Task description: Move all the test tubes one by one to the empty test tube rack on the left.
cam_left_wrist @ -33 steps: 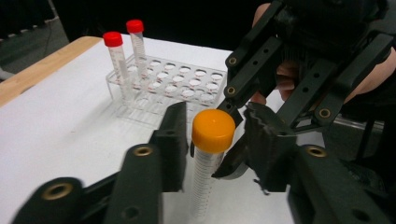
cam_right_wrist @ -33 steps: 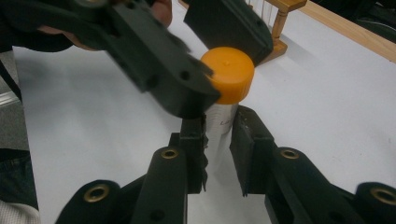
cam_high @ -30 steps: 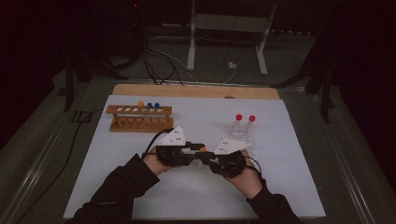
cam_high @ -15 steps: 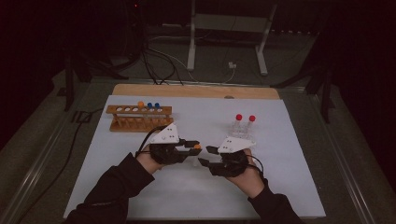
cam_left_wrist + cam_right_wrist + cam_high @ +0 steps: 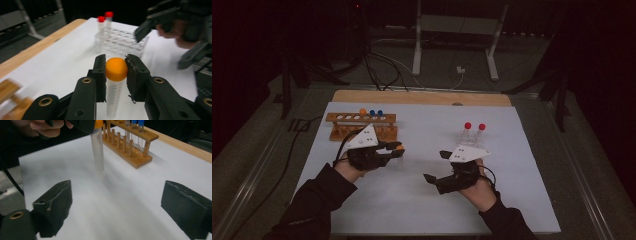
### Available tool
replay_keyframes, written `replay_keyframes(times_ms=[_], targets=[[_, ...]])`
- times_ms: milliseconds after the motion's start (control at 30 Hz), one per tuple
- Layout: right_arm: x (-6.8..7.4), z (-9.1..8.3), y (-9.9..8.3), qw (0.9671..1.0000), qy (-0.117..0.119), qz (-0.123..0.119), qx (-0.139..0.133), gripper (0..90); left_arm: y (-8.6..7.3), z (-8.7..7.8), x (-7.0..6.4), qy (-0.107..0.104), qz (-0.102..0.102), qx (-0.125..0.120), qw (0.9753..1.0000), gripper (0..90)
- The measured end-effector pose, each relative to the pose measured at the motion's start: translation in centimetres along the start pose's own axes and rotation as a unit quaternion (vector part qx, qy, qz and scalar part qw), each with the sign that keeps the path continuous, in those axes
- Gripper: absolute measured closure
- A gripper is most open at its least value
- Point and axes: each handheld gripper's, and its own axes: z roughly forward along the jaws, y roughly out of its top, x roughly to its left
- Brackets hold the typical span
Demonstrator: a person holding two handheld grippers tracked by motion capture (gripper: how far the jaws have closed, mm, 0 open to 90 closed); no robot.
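1. Racks stand at two spots on the white worktop: a wooden test-tube rack at the far left and a clear plastic tube rack right of centre.
2. Wooden rack contents: one orange-capped tube and two blue-capped tubes upright in neighbouring holes; the holes to their left are empty.
3. Clear rack contents: two red-capped tubes standing side by side at its far edge.
4. Left gripper pinches a clear graduated tube with an orange cap, its jaws pressed against the cap. The tube hangs upright just above the worktop, near the wooden rack, and looks empty.
5. Right gripper is spread wide with nothing between its jaws, low over the worktop in front of the clear rack.
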Motion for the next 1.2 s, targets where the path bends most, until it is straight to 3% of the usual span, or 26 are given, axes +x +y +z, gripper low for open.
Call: replay_keyframes(times_ms=[67,100,167,333,433,467,500,533,600,700,800,833,867,900,933,1067,1100,1133,1167,1200], targets=[[-0.2,-0.2,0.0,0.9998,0.013,0.010,-0.010,1.7,-0.3,-1.2,0.7,0.020,-0.005,-0.003,0.9998,72.1],[-0.2,-0.2,0.1,0.9998,0.014,0.010,-0.011,0.0,-0.3,-1.2,0.7,0.020,-0.005,-0.003,0.9998,72.1],[-0.1,-0.4,0.1,0.9999,0.006,0.006,-0.014,0.0,-0.6,-2.5,1.5,0.041,-0.013,-0.003,0.9991,72.1],[-0.2,-0.7,0.3,0.9997,0.010,0.006,-0.020,0.0,-1.0,-4.0,2.8,0.072,-0.023,0.005,0.9971,72.1],[-0.2,-0.8,0.3,0.9997,0.008,0.004,-0.023,0.0,-1.2,-5.1,3.9,0.096,-0.032,0.006,0.9948,72.1],[-0.2,-0.8,0.3,0.9997,0.008,0.004,-0.024,0.0,-1.3,-5.7,4.6,0.112,-0.041,0.003,0.9928,72.1],[-0.2,-0.8,0.3,0.9997,0.005,0.003,-0.023,0.0,-1.3,-5.7,4.6,0.112,-0.041,0.003,0.9928,72.1],[-0.2,-0.8,0.3,0.9997,0.006,0.003,-0.024,0.0,-1.4,-6.1,5.1,0.128,-0.049,-0.001,0.9906,72.1],[-0.2,-0.7,0.3,0.9997,0.005,0.005,-0.024,0.0,-1.5,-6.2,5.5,0.144,-0.047,0.001,0.9885,72.1],[-0.2,-0.7,0.3,0.9998,0.006,0.004,-0.021,0.0,-1.4,-6.4,5.9,0.154,-0.050,-0.003,0.9868,72.1],[-0.2,-0.7,0.3,0.9997,0.008,0.004,-0.021,0.0,-1.1,-6.9,6.8,0.177,-0.056,-0.008,0.9827,72.1],[-0.3,-0.7,0.3,0.9997,0.009,0.004,-0.021,0.0,-0.8,-7.2,7.6,0.193,-0.062,-0.011,0.9791,72.1],[-0.2,-0.8,0.3,0.9997,0.008,0.005,-0.022,0.0,-0.8,-7.2,7.6,0.193,-0.062,-0.011,0.9791,72.1],[-0.3,-0.8,0.3,0.9997,0.007,0.005,-0.024,0.0,-0.6,-7.4,8.3,0.207,-0.066,-0.014,0.9761,72.1],[-0.3,-0.8,0.3,0.9996,0.008,0.005,-0.025,0.0,-0.6,-7.4,8.3,0.207,-0.066,-0.014,0.9761,72.1],[-0.4,-1.0,0.3,0.9996,0.006,0.005,-0.028,0.0,-0.4,-7.4,9.8,0.230,-0.073,-0.020,0.9703,72.1],[-0.4,-1.0,0.3,0.9996,0.006,0.005,-0.029,0.0,-0.4,-7.4,10.4,0.240,-0.077,-0.025,0.9673,72.1],[-0.4,-1.0,0.3,0.9995,0.006,0.004,-0.029,0.0,-0.4,-7.4,10.4,0.240,-0.077,-0.025,0.9673,72.1],[-0.4,-1.0,0.3,0.9996,0.006,0.004,-0.029,0.0,-0.3,-7.3,10.7,0.249,-0.079,-0.026,0.9650,72.1],[-0.4,-1.0,0.3,0.9996,0.005,0.003,-0.029,0.0,-0.3,-7.1,11.2,0.263,-0.083,-0.033,0.9605,72.1]])
